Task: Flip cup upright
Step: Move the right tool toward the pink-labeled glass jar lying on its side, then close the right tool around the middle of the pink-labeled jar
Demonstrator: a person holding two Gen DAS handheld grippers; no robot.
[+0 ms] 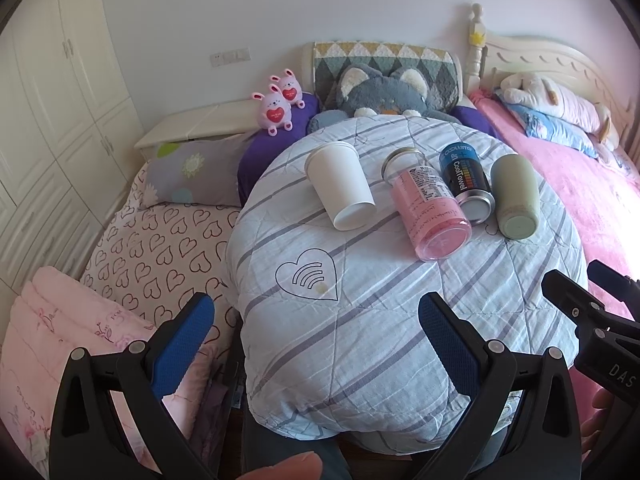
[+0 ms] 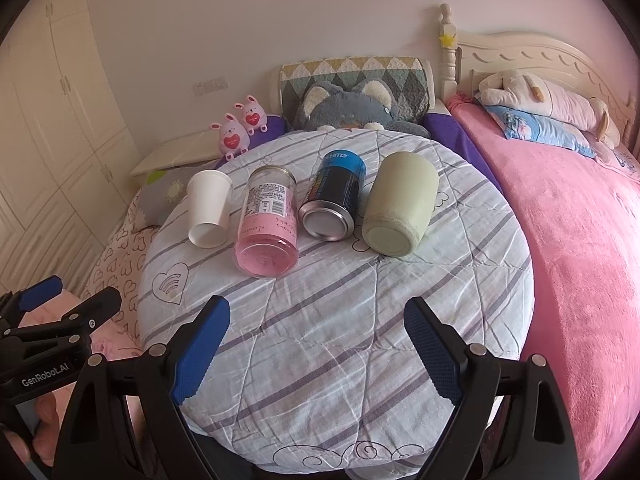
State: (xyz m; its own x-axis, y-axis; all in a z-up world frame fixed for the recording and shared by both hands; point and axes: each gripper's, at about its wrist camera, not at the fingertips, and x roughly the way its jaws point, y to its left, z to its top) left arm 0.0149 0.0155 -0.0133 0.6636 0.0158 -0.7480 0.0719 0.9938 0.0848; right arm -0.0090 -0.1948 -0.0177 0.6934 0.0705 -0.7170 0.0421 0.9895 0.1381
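White paper cup (image 1: 341, 186): lies on its side on the striped quilt (image 1: 360, 320), base toward the cameras, mouth toward the headboard; leftmost of four containers in a row; near the glass jar but apart from it
Glass jar (image 1: 428, 212): on its side, pink contents inside, printed label facing up; lidless mouth points away; just beside the can
Dark can (image 1: 466, 180): on its side, blue and black print, metal base toward the cameras; sits between the jar and the green cup
Pale green cup (image 1: 514, 196): on its side at the right end of the row, base toward the cameras; close to the can
Left gripper (image 1: 316, 316): blue-padded fingers spread wide apart, nothing between them; hovers above the near edge of the quilt, well short of the row
Right gripper (image 2: 316, 320): fingers likewise wide apart and holding nothing; above the quilt, short of the containers
Bed surroundings: grey plush cat (image 2: 346, 110) at the head of the quilt; two pink bunny toys (image 2: 240, 130) to its left; pink blanket (image 2: 580, 240) on the right
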